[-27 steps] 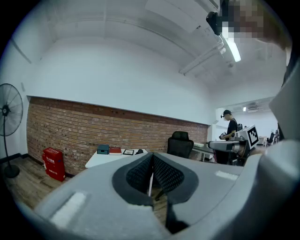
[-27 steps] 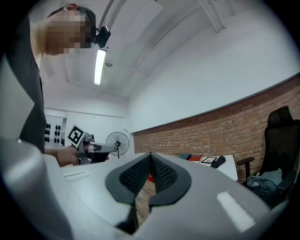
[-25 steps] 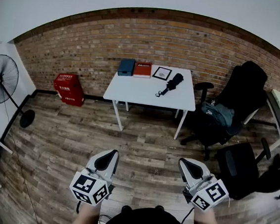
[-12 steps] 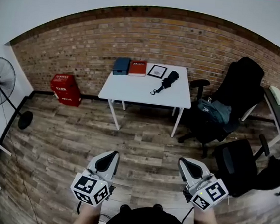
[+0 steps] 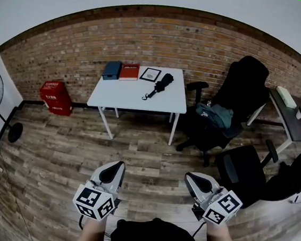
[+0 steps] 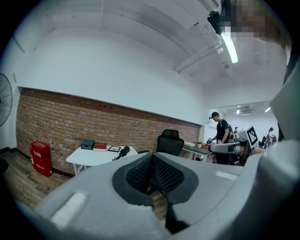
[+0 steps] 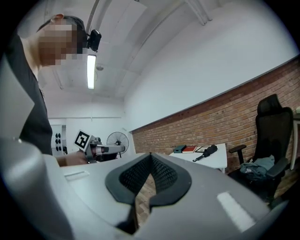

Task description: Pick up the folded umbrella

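Locating the umbrella: the folded black fabric umbrella [image 5: 161, 84] lies on the white rectangular table [image 5: 126, 97], right of the middle. Its thick end is near the back edge and its thin strap end slants toward the front edge.
Neighbours: a blue box [image 5: 112, 69], a red book [image 5: 129, 71] and a framed picture [image 5: 150, 74] line the back edge to the umbrella's left.
Left gripper [image 5: 116, 167]: jaws closed on nothing, well apart from the table.
Right gripper [image 5: 193, 179]: jaws pressed together, empty, also well apart from the table.
Handling: probably light, with soft cloth over stiff ribs; it looks round enough to roll and is likely slippery.
Where to grip: across the thick bundled middle, since the strap looks too thin.
Head view only: the umbrella's slant across the table top.
Left gripper view only: a person [image 6: 220, 130] standing at a far desk.
Gripper views only: the umbrella in side profile, lying flat on the top.
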{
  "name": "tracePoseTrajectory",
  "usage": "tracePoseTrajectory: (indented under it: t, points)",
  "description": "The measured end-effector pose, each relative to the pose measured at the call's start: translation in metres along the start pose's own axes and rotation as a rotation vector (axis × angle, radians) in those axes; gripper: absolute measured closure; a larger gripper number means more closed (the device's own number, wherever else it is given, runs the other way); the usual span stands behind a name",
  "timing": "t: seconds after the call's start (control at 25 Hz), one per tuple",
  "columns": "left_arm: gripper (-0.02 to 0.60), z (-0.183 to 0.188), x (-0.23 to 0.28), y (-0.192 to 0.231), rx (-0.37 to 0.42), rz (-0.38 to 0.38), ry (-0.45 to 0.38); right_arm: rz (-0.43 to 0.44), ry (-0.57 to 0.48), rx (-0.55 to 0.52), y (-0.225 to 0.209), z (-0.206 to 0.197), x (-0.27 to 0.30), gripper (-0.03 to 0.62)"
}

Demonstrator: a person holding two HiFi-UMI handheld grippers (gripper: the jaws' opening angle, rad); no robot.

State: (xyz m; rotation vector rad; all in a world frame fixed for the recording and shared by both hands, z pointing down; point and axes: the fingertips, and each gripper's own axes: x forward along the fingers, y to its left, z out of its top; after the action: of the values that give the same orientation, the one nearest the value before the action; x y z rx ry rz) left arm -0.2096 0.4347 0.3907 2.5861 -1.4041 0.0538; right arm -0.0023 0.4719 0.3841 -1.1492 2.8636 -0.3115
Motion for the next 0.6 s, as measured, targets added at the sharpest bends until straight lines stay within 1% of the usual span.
tracePoseTrajectory:
  t: [0.12, 0.28, 0.44, 0.6]
  points:
    - [0.575, -0.007, 0.022, -0.022, -0.01, -0.022, 0.001, -0.01, 0.026, -0.007, -0.017, -0.006, -0.022, 0.594]
    - [0.575, -0.021, 0.039, -0.042, -0.023, -0.062, 0.046, -0.049, 0.045, 0.05, -0.034, -0.019, -0.038, 0.594]
    - [0.575, -0.03, 0.061, -0.042, -0.033, -0.079, 0.076, -0.07, 0.069, 0.081, -0.054, -0.032, -0.037, 0.594]
    - [0.575, -0.038, 0.094, -0.031, -0.046, -0.102, 0.099, -0.078, 0.088, 0.101, -0.076, -0.039, -0.021, 0.593]
